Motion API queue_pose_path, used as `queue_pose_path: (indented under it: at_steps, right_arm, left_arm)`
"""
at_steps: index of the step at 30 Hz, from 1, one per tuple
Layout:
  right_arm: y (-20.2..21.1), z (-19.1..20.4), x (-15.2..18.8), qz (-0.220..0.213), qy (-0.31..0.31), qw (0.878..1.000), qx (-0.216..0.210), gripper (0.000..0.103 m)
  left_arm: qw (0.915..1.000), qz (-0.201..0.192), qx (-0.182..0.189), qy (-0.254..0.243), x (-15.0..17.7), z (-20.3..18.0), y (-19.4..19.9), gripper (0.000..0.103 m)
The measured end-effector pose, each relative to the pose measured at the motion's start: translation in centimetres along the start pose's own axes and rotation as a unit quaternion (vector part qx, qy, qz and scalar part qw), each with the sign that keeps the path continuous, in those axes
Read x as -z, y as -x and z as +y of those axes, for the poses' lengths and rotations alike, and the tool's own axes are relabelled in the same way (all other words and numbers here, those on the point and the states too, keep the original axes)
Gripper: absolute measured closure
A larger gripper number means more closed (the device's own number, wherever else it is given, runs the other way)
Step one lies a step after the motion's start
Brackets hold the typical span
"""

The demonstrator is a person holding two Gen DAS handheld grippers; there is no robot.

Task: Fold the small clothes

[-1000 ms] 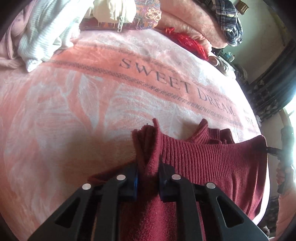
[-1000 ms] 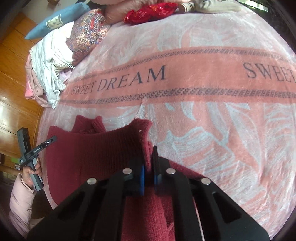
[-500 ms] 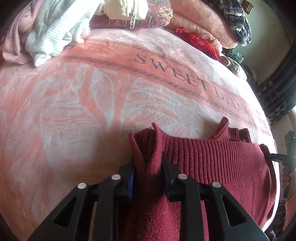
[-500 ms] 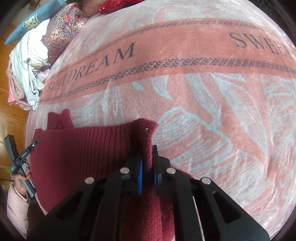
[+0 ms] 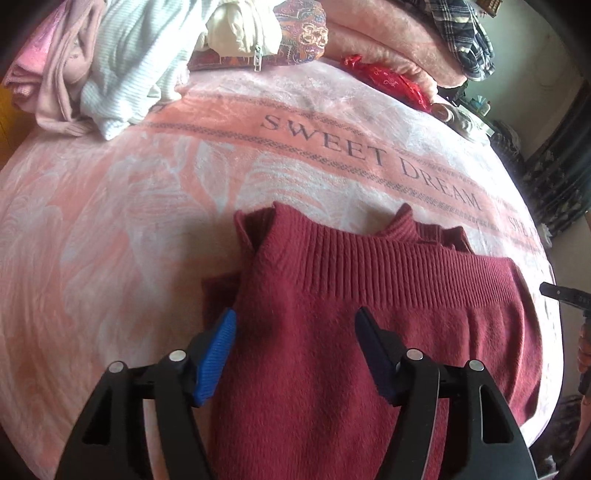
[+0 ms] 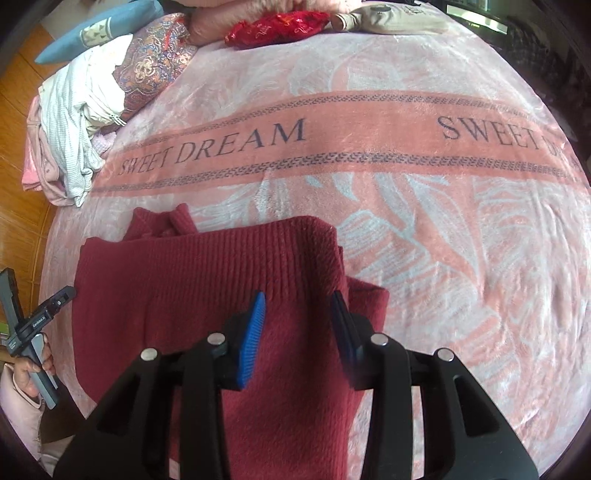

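A dark red knitted sweater (image 5: 369, 332) (image 6: 207, 295) lies folded over on the pink blanket (image 5: 147, 192) (image 6: 443, 240), ribbed hem uppermost and collar peeking out behind. My left gripper (image 5: 295, 325) hovers over the sweater's left corner, its jaws opening, the cloth flat below and free of the pads. My right gripper (image 6: 297, 310) hangs above the right corner, its jaws opening too, gripping nothing. The other hand-held gripper (image 6: 33, 325) shows at the left edge of the right wrist view.
A heap of white and pink clothes (image 5: 103, 66) (image 6: 70, 144) lies at the blanket's far left. Patterned pillows (image 6: 151, 70), a red pouch (image 5: 391, 81) (image 6: 273, 24) and folded pink bedding (image 5: 388, 40) line the back. Wooden floor (image 6: 14, 110) shows left.
Both grippers were shut on pinched-up corners of the sweater; now both have let go and spread, and the corners have dropped flat. Both cameras have pulled back and up a little.
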State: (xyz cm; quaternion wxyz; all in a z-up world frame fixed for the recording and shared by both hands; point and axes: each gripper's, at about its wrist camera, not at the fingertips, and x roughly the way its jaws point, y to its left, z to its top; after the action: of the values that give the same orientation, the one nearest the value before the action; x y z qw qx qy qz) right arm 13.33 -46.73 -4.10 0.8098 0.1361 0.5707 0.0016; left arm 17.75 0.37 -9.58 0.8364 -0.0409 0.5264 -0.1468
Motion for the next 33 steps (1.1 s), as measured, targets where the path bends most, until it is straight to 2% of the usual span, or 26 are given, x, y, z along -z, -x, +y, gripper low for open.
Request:
queue_pose_path:
  at_steps: [2,7,14,18,22,28,30,33]
  right_arm:
    - [1.5,0.7,1.5,-0.006,-0.007,1.0,-0.017,0.066]
    - [2.6,1.1,5.4,0.002,-0.028,1.0,-0.011,0.066]
    - [2.9,1.1,9.6,0.013,-0.044,0.999,-0.015,0.066]
    - [2.3,2.5,10.7,0.019,-0.032,0.999,-0.02,0.066]
    - [0.7,4.0,10.7,0.023,-0.006,1.0,-0.004,0.066]
    - [-3.2,3.6,10.9,0.052,0.003,0.998,0.033,0.069]
    - [-3.7,3.5,10.9,0.052,0.008,0.998,0.034,0.069]
    - [-3.7,3.3,10.9,0.052,-0.001,0.998,0.03,0.068]
  left_arm:
    - [1.0,-0.007,0.003,-0.005,1.5,-0.8,1.9,0.035]
    - [0.9995,-0.013,-0.002,-0.03,4.7,-2.5,5.4,0.03]
    - [0.9994,-0.009,-0.009,-0.034,7.9,-3.4,7.3,0.028]
    - [0.9986,-0.001,-0.012,-0.052,9.3,-4.4,6.4,0.026]
    - [0.9985,0.01,-0.012,-0.053,9.9,-4.6,4.6,0.026]
    - [0.9977,0.031,-0.018,-0.059,10.1,-4.2,1.1,0.025]
    - [0.9969,0.039,-0.021,-0.065,10.3,-3.9,-0.1,0.024]
    - [0.9953,0.036,-0.028,-0.085,10.4,-4.2,-1.0,0.018]
